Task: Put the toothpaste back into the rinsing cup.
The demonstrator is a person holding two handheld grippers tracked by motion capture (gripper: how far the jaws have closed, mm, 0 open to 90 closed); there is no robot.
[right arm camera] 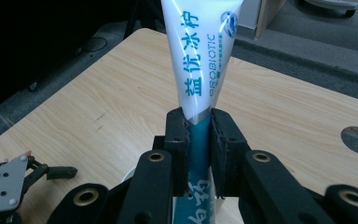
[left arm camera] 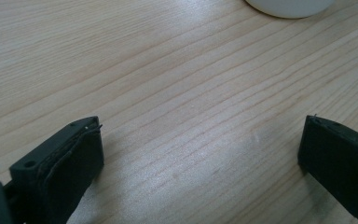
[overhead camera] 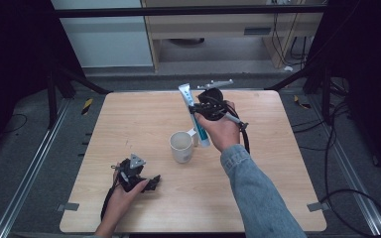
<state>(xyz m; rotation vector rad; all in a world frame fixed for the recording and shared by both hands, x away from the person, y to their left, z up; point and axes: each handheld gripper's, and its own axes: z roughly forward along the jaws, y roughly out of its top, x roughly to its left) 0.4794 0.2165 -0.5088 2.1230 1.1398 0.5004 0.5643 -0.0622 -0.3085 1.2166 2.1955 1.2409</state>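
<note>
A white and blue toothpaste tube (overhead camera: 193,115) stands nearly upright above the table, just right of a white mug (overhead camera: 181,147). My right gripper (overhead camera: 202,110) is shut on the tube; in the right gripper view the tube (right arm camera: 200,60) rises between the two black pads (right arm camera: 179,140), which press its sides. My left gripper (overhead camera: 149,184) rests low on the table at the front left, jaws wide apart. In the left gripper view bare wood lies between its fingers (left arm camera: 70,158) and the mug's base (left arm camera: 289,6) shows at the top edge.
The wooden table (overhead camera: 258,198) has bare wood around the mug. Cables (overhead camera: 347,193) trail on the floor to the right. A cabinet (overhead camera: 213,29) stands beyond the far edge. The left gripper (right arm camera: 9,186) lies at the lower left of the right gripper view.
</note>
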